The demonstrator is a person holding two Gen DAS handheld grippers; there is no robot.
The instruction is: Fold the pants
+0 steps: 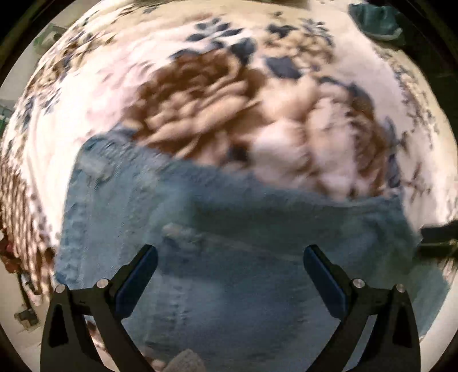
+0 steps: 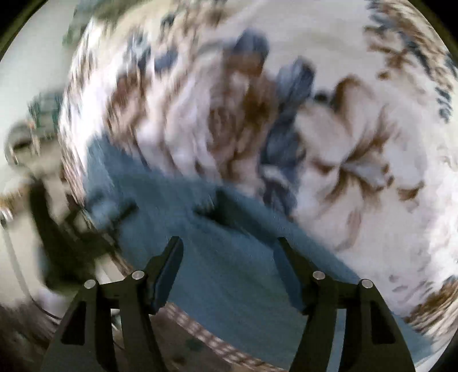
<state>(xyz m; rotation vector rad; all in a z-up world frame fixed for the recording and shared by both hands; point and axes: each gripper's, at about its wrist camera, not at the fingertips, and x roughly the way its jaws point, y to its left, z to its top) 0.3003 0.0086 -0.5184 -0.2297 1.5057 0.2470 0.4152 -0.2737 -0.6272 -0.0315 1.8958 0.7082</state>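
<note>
The pants (image 1: 229, 243) lie on the blanket (image 1: 200, 100) — another garment (image 1: 375, 20) well behind.

Left tool (image 1: 230, 259) and right tool (image 2: 227, 251) — both seemingly spread wide, empty.

No text, label, brand or number is legible in either wrist view; motion blur smears everything. A pale patch on the jeans (image 1: 94, 167), ahead-left of the left gripper, stays unreadable.

Floral blanket (image 1: 286, 37), pale floor (image 2: 34, 57)
</note>
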